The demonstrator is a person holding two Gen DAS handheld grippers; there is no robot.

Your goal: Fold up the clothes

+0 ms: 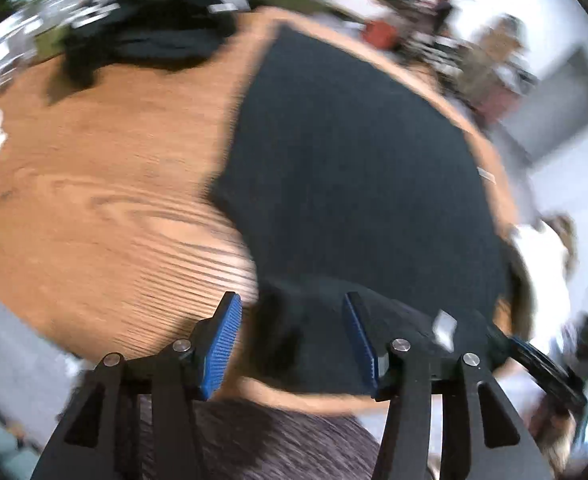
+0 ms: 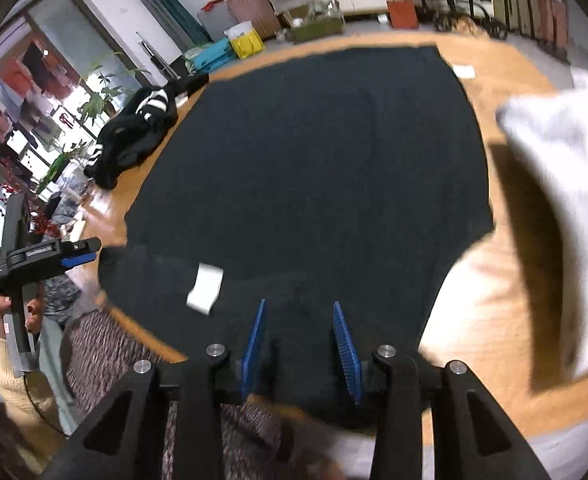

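A dark garment (image 1: 353, 168) lies spread flat on the wooden table (image 1: 106, 184); it also fills the middle of the right wrist view (image 2: 313, 168). A white label (image 2: 206, 288) sits near its front edge. My left gripper (image 1: 294, 312) is open over the garment's near left corner, and nothing shows between its blue pads (image 1: 224, 344). My right gripper (image 2: 299, 316) is open over the garment's near edge. The left gripper also shows in the right wrist view (image 2: 82, 256), held in a hand at the left.
A black garment with white stripes (image 2: 134, 136) lies heaped at the table's far left, also in the left wrist view (image 1: 154, 20). A white garment (image 2: 561, 168) lies at the right. A small white paper (image 2: 463, 70) lies beyond the garment. Boxes and clutter stand past the table.
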